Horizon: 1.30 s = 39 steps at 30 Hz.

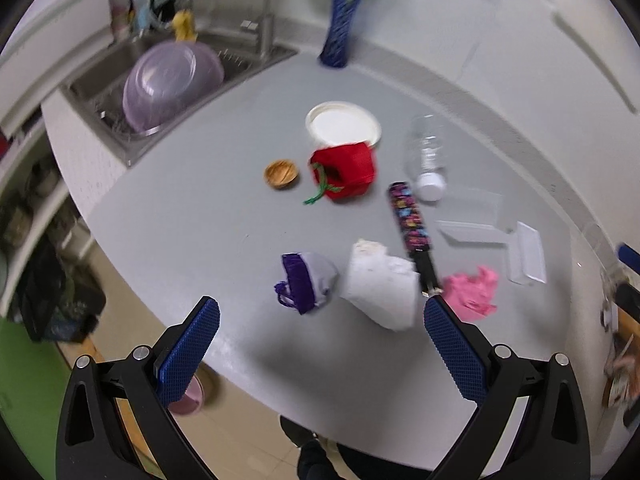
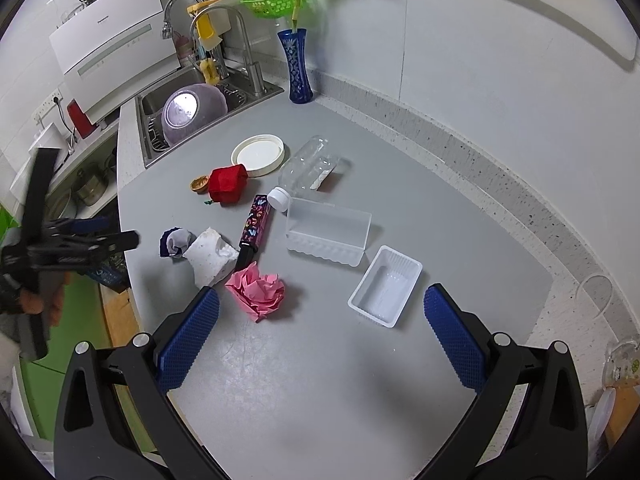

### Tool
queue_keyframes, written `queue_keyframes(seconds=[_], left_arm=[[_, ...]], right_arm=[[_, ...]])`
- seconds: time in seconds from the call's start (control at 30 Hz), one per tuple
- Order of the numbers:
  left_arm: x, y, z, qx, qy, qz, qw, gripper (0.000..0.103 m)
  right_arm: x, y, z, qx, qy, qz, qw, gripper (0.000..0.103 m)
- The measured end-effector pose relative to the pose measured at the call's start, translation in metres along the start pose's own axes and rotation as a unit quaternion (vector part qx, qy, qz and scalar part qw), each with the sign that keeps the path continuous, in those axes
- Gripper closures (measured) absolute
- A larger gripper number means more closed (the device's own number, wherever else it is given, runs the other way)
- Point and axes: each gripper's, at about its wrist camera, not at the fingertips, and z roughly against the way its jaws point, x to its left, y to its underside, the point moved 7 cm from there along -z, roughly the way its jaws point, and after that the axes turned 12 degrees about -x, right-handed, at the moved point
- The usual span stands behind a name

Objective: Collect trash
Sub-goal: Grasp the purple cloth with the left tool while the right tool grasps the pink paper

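Trash uncollected: both hand-held grippers, left [image 1: 320,312] and right [image 2: 320,304], hover open and empty over the worktop [image 2: 320,360]. Just ahead lie white paper [image 1: 380,284] and pink paper [image 2: 258,290]; beyond, tray [image 2: 386,286], bottle [image 2: 308,168], lid [image 2: 258,154]. No bin shows.

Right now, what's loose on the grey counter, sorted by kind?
Crumpled paper: 2, pink wad, white wad
Clear plastic containers: 3, bottle, tub, tray
Cloth pouches: 2, red, purple
Round white lid: 1
Small wooden dish: 1
Patterned case: 1
Total: 10
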Motion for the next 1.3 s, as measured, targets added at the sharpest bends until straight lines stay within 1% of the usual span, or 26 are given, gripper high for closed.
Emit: queue_keyframes(seconds=[0.23, 0.27, 0.3, 0.33, 0.37, 0.4, 0.43, 0.47, 0.5, 0.53, 0.6, 0.7, 0.77, 0.9, 0.97, 1.1, 1.23, 1.3], left_arm=[[0.018, 0.009, -0.046, 0.045, -0.007, 0.047, 0.9979, 0.006], [0.019, 0.009, -0.051, 0.049, -0.004, 0.056, 0.9972, 0.009], [0.022, 0.010, -0.055, 0.054, -0.001, 0.064, 0.9964, 0.020], [0.024, 0.012, -0.060, 0.064, 0.000, 0.075, 0.9952, 0.026], [0.026, 0.015, -0.065, 0.072, 0.006, 0.085, 0.9937, 0.040], [0.027, 0.017, -0.068, 0.080, 0.009, 0.093, 0.9924, 0.044], [0.028, 0.018, -0.070, 0.082, 0.011, 0.097, 0.9919, 0.045], [0.028, 0.018, -0.071, 0.083, 0.017, 0.102, 0.9912, 0.048], [0.029, 0.018, -0.072, 0.081, 0.021, 0.109, 0.9906, 0.055], [0.030, 0.017, -0.072, 0.077, 0.023, 0.115, 0.9900, 0.060], [0.031, 0.015, -0.071, 0.070, 0.027, 0.118, 0.9902, 0.078], [0.030, 0.011, -0.070, 0.066, 0.034, 0.115, 0.9906, 0.088], [0.031, 0.009, -0.068, 0.062, 0.036, 0.116, 0.9907, 0.091], [0.030, 0.002, -0.054, 0.044, 0.038, 0.100, 0.9932, 0.092], [0.024, -0.009, -0.050, 0.036, 0.040, 0.093, 0.9942, 0.092], [0.020, -0.018, -0.032, 0.016, 0.038, 0.076, 0.9962, 0.092], [0.019, -0.025, -0.018, -0.002, 0.031, 0.063, 0.9975, 0.092], [0.020, -0.024, -0.011, -0.008, 0.030, 0.061, 0.9977, 0.092]], right_arm=[[-0.007, 0.001, -0.008, 0.009, 0.005, -0.004, 1.000, 0.003], [-0.009, 0.002, -0.009, 0.010, 0.006, -0.005, 1.000, 0.003], [-0.010, 0.002, -0.010, 0.012, 0.007, -0.005, 1.000, 0.003], [-0.011, 0.003, -0.011, 0.013, 0.007, -0.006, 1.000, 0.003], [-0.012, 0.003, -0.012, 0.015, 0.008, -0.007, 1.000, 0.003], [-0.013, 0.003, -0.013, 0.016, 0.009, -0.007, 1.000, 0.003], [-0.014, 0.003, -0.015, 0.018, 0.010, -0.008, 1.000, 0.003], [-0.015, 0.003, -0.016, 0.019, 0.010, -0.009, 1.000, 0.003], [-0.015, 0.004, -0.017, 0.020, 0.010, -0.009, 1.000, 0.003], [-0.015, 0.004, -0.019, 0.021, 0.010, -0.009, 1.000, 0.003], [-0.015, 0.004, -0.021, 0.024, 0.009, -0.009, 1.000, 0.003], [-0.011, 0.004, -0.025, 0.028, 0.007, -0.006, 1.000, 0.003], [-0.008, 0.004, -0.028, 0.029, 0.003, -0.004, 1.000, 0.003], [0.003, 0.004, -0.037, 0.033, -0.008, 0.006, 0.999, 0.003], [0.010, 0.004, -0.044, 0.036, -0.020, 0.011, 0.999, 0.003], [0.029, 0.005, -0.060, 0.048, -0.048, 0.023, 0.997, 0.003], [0.048, 0.011, -0.080, 0.071, -0.065, 0.045, 0.994, 0.003], [0.059, 0.020, -0.093, 0.093, -0.072, 0.061, 0.991, 0.003]])
